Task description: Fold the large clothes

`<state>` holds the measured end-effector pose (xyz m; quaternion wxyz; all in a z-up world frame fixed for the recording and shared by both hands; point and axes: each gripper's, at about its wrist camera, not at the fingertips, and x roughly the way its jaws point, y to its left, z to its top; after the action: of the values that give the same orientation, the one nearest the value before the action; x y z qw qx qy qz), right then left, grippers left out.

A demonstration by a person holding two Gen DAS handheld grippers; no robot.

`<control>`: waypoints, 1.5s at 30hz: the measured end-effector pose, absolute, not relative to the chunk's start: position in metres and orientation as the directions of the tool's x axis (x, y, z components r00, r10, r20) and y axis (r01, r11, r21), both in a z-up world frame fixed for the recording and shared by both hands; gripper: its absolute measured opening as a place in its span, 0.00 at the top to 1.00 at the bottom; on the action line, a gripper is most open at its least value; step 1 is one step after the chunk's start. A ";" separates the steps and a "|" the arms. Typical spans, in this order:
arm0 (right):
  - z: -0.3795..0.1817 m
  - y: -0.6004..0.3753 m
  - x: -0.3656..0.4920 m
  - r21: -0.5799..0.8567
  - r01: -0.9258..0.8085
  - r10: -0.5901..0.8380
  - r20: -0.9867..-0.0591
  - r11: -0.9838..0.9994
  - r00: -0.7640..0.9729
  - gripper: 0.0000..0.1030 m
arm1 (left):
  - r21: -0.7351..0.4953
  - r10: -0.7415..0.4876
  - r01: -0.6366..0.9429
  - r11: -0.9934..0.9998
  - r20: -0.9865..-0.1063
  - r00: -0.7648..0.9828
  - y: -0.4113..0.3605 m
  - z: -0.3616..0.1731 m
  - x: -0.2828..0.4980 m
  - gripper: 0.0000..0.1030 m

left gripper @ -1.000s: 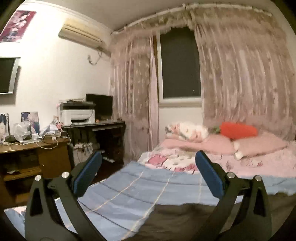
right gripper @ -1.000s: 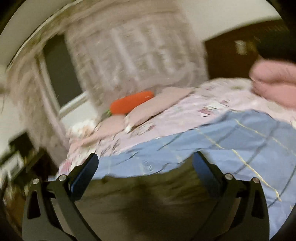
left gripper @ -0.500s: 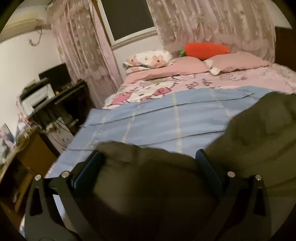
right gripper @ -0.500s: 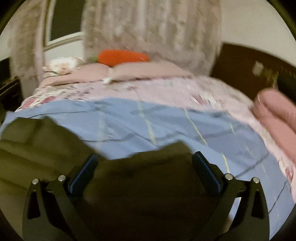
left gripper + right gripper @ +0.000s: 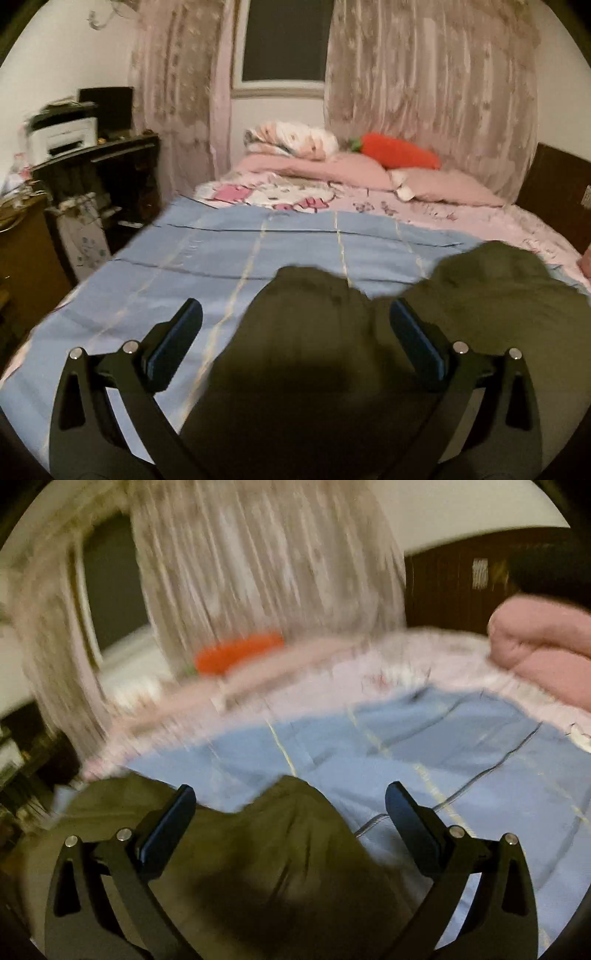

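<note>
A dark olive garment [image 5: 306,369] lies bunched (two rounded humps) on the blue checked sheet [image 5: 207,254].

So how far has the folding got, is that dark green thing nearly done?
Barely started, I'd say. Done: the dark green garment is on the blue blanket of the bed. In hand: the left hand-held gripper and the right hand-held gripper are both open, with bunched cloth between the fingers, gripping nothing. Left: it looks rumpled in two humps, with no neat fold showing, so all the folding seems to remain.
</note>
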<state>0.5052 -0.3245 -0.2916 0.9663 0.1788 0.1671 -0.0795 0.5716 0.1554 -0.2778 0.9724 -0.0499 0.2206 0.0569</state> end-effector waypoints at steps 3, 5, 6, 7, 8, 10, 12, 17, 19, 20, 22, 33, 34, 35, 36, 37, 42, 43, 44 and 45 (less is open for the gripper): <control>-0.274 -0.316 0.406 0.373 0.151 -0.026 -0.320 0.915 0.947 0.01 | -0.170 0.022 -0.110 0.979 -0.449 0.893 0.161 -0.274 0.454 0.02; -0.277 -0.300 0.339 0.370 0.146 0.012 -0.393 0.917 0.920 0.01 | -0.202 -0.010 -0.118 0.972 -0.539 0.842 0.160 -0.288 0.391 0.02; -0.282 -0.292 0.308 0.374 0.159 0.027 -0.446 0.914 0.895 0.01 | -0.214 -0.021 -0.134 0.968 -0.597 0.802 0.158 -0.299 0.355 0.02; -0.288 -0.287 0.279 0.380 0.188 0.032 -0.504 0.906 0.863 0.01 | -0.222 -0.027 -0.146 0.964 -0.630 0.776 0.157 -0.307 0.330 0.02; -0.298 -0.279 0.241 0.393 0.223 0.048 -0.573 0.892 0.818 0.01 | -0.233 -0.037 -0.164 0.959 -0.675 0.737 0.155 -0.318 0.293 0.02; -0.311 -0.265 0.185 0.401 0.272 0.062 -0.649 0.875 0.758 0.01 | -0.235 -0.064 -0.163 0.958 -0.732 0.678 0.151 -0.331 0.232 0.02; -0.312 -0.244 0.133 0.375 0.289 0.061 -0.695 0.881 0.716 0.01 | -0.208 -0.061 -0.149 0.967 -0.752 0.656 0.147 -0.330 0.175 0.02; -0.270 -0.186 0.085 0.236 0.119 0.088 -0.711 0.964 0.698 0.01 | -0.122 -0.047 -0.060 0.991 -0.724 0.689 0.133 -0.288 0.106 0.02; -0.250 -0.177 0.073 0.228 0.103 0.083 -0.682 0.968 0.727 0.01 | -0.081 -0.013 -0.058 0.995 -0.683 0.731 0.126 -0.258 0.085 0.02; -0.234 -0.174 0.066 0.232 0.108 0.076 -0.662 0.967 0.745 0.01 | -0.076 0.002 -0.070 0.995 -0.668 0.744 0.123 -0.243 0.080 0.02; -0.209 -0.172 0.051 0.228 0.112 0.057 -0.625 0.967 0.778 0.01 | -0.076 0.020 -0.090 0.993 -0.643 0.765 0.119 -0.211 0.067 0.02; -0.087 -0.151 -0.032 0.141 0.065 0.019 -0.527 0.988 0.849 0.01 | -0.049 0.026 -0.056 0.997 -0.481 0.876 0.063 -0.078 -0.015 0.02; -0.080 -0.148 -0.042 0.138 0.060 0.019 -0.515 0.989 0.857 0.01 | -0.039 0.033 -0.059 0.998 -0.476 0.879 0.057 -0.073 -0.022 0.02; -0.077 -0.147 -0.047 0.133 0.057 0.018 -0.509 0.990 0.860 0.01 | -0.031 0.038 -0.059 0.998 -0.471 0.881 0.053 -0.069 -0.029 0.02; -0.074 -0.145 -0.053 0.125 0.057 0.014 -0.507 0.991 0.862 0.01 | -0.026 0.039 -0.058 0.998 -0.469 0.883 0.049 -0.065 -0.035 0.02; -0.070 -0.144 -0.058 0.119 0.056 0.012 -0.502 0.991 0.865 0.01 | -0.027 0.036 -0.055 0.998 -0.471 0.882 0.047 -0.062 -0.040 0.02; -0.065 -0.140 -0.073 0.130 0.038 0.032 -0.491 0.991 0.871 0.01 | -0.040 0.017 -0.042 0.998 -0.485 0.874 0.042 -0.054 -0.054 0.02; -0.066 -0.138 -0.073 0.136 0.030 0.041 -0.495 0.990 0.868 0.01 | -0.036 0.017 -0.040 0.999 -0.486 0.874 0.042 -0.054 -0.053 0.02; -0.066 -0.135 -0.074 0.133 0.023 0.047 -0.496 0.991 0.867 0.01 | -0.034 0.016 -0.037 0.999 -0.485 0.875 0.041 -0.053 -0.053 0.02; -0.066 -0.133 -0.074 0.125 0.021 0.044 -0.495 0.992 0.868 0.01 | -0.033 0.015 -0.035 0.999 -0.480 0.877 0.040 -0.052 -0.053 0.02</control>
<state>-0.0736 -0.1331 -0.0665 0.9644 0.0633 0.2569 0.0059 -0.0527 0.0401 -0.0518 0.9686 -0.0203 0.2473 0.0128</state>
